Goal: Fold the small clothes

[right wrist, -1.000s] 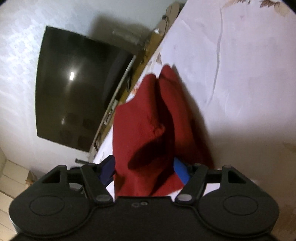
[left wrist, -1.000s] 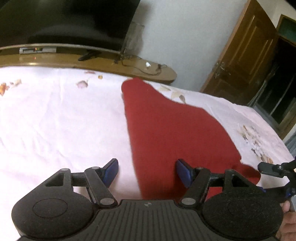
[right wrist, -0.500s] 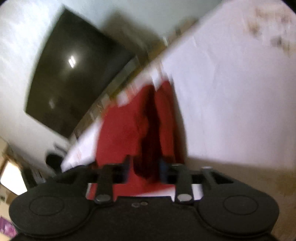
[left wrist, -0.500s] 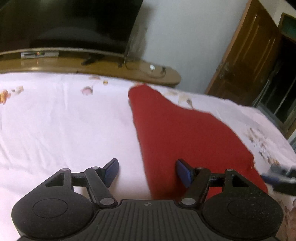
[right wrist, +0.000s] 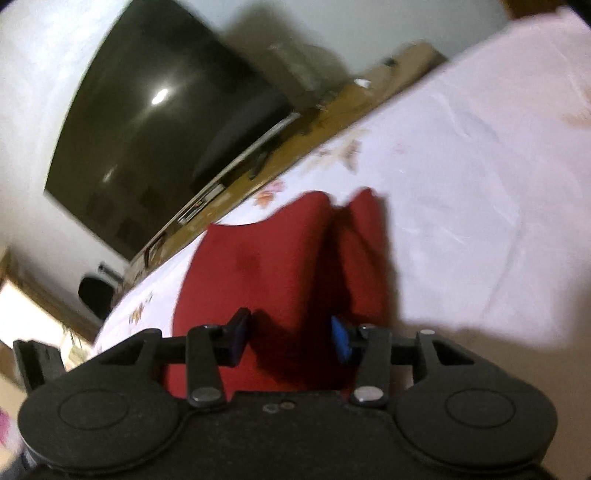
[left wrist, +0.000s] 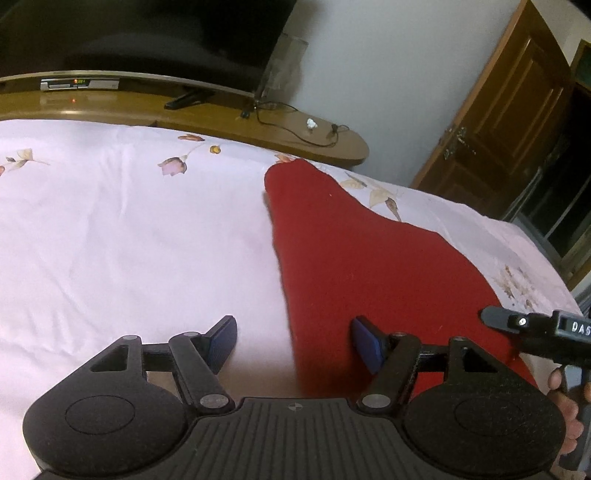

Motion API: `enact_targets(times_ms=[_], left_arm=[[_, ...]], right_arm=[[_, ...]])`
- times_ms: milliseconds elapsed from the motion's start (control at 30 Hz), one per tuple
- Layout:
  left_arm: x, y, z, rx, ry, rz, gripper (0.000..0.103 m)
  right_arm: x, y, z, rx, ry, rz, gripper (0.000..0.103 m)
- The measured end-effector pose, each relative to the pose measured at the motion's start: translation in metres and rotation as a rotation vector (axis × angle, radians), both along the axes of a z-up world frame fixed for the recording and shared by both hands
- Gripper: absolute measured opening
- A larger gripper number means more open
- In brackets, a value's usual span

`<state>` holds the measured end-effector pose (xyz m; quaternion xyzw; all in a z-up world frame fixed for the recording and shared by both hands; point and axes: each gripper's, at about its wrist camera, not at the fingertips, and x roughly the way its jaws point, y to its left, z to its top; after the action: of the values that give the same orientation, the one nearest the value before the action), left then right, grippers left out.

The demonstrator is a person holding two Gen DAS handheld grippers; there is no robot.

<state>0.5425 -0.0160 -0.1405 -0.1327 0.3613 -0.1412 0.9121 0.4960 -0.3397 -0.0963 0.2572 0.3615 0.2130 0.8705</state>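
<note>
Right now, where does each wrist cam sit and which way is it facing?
Left wrist: on the left claw, low over the bedsheet, looking along its open blue pads at the red garment toward the TV and door; the right claw's tip and the person's right hand show at the right edge.
Right wrist: on the right claw, rolled sideways, looking along the garment toward the TV; pads apart, with cloth between them. Blurred.
Shared: garment, bedsheet, TV, wooden ledge.
</note>
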Motion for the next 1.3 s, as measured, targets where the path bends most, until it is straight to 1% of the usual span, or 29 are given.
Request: enact_targets(times_ms=[67, 100, 167, 200, 267, 333, 367, 433, 467, 500, 533, 567, 600, 633, 667, 733, 800, 867, 900, 1000, 1067, 1133, 1200, 1233, 1300], left_arm=[[0.001, 0.0, -0.002, -0.007, 0.003, 0.01, 0.072], [0.002, 0.0, -0.002, -0.008, 0.003, 0.011, 0.072], [0.002, -0.002, 0.0, 0.002, -0.001, 0.01, 0.072], [0.001, -0.003, 0.002, 0.012, -0.01, 0.012, 0.072], [-0.005, -0.006, 0.011, 0.015, -0.05, 0.017, 0.071], [-0.007, -0.012, 0.02, -0.006, -0.092, -0.006, 0.071], [-0.007, -0.017, 0.024, 0.004, -0.103, -0.017, 0.071], [-0.003, -0.032, 0.027, 0.068, -0.113, -0.045, 0.072], [0.001, -0.041, 0.024, 0.13, -0.098, -0.05, 0.072], [0.006, -0.047, 0.018, 0.168, -0.072, -0.057, 0.072], [0.009, -0.05, 0.011, 0.175, -0.053, -0.063, 0.074], [0.01, -0.048, 0.007, 0.154, -0.055, -0.056, 0.078], [0.012, -0.045, 0.005, 0.14, -0.047, -0.036, 0.083], [0.013, -0.041, 0.004, 0.118, -0.036, -0.035, 0.083], [0.014, -0.038, 0.006, 0.112, -0.032, -0.038, 0.083], [0.01, -0.037, 0.014, 0.136, -0.052, -0.04, 0.083], [0.007, -0.038, 0.028, 0.152, -0.108, -0.037, 0.083], [0.013, -0.04, 0.039, 0.142, -0.14, -0.038, 0.083], [0.02, -0.043, 0.043, 0.144, -0.147, -0.042, 0.083], [0.042, -0.059, 0.047, 0.198, -0.149, -0.067, 0.083], [0.056, -0.069, 0.041, 0.23, -0.124, -0.078, 0.083], [0.069, -0.077, 0.029, 0.264, -0.078, -0.085, 0.083], [0.074, -0.078, 0.021, 0.244, -0.067, -0.078, 0.083], [0.074, -0.078, 0.019, 0.238, -0.066, -0.072, 0.083], [0.072, -0.079, 0.019, 0.238, -0.07, -0.068, 0.083]], right_arm=[[0.005, 0.016, -0.002, -0.105, -0.009, 0.027, 0.048], [0.008, 0.02, -0.003, -0.134, -0.012, 0.028, 0.046], [0.011, 0.023, 0.001, -0.144, -0.009, 0.031, 0.025], [0.01, 0.025, 0.006, -0.154, -0.021, 0.045, 0.019], [-0.001, 0.033, 0.022, -0.216, -0.101, 0.072, 0.018], [-0.011, 0.032, 0.037, -0.224, -0.16, 0.065, 0.016], [-0.016, 0.029, 0.045, -0.208, -0.187, 0.051, 0.016], [-0.021, 0.022, 0.053, -0.187, -0.218, 0.03, 0.016], [-0.021, 0.018, 0.053, -0.187, -0.21, 0.022, 0.016], [-0.018, 0.013, 0.048, -0.184, -0.187, 0.013, 0.016], [-0.012, 0.008, 0.036, -0.19, -0.138, -0.002, 0.016], [-0.002, 0.006, 0.019, -0.214, -0.064, -0.012, 0.017], [0.006, 0.003, 0.003, -0.213, -0.005, -0.007, 0.019], [0.005, -0.004, -0.005, -0.156, -0.008, -0.02, 0.018], [0.004, -0.009, -0.006, -0.116, 0.0, -0.032, 0.019], [-0.001, -0.012, 0.0, -0.105, -0.012, -0.037, 0.026], [-0.009, -0.011, 0.009, -0.142, -0.048, -0.047, 0.031], [-0.012, -0.013, 0.021, -0.16, -0.117, -0.073, 0.031], [-0.008, -0.012, 0.025, -0.174, -0.145, -0.08, 0.031], [0.007, -0.003, 0.033, -0.239, -0.201, -0.071, 0.031], [0.02, 0.008, 0.035, -0.285, -0.239, -0.039, 0.031], [0.032, 0.018, 0.028, -0.345, -0.234, -0.01, 0.029], [0.046, 0.03, 0.011, -0.46, -0.154, 0.025, 0.029], [0.048, 0.036, 0.003, -0.497, -0.161, 0.029, 0.029], [0.047, 0.038, 0.003, -0.508, -0.174, 0.026, 0.029]])
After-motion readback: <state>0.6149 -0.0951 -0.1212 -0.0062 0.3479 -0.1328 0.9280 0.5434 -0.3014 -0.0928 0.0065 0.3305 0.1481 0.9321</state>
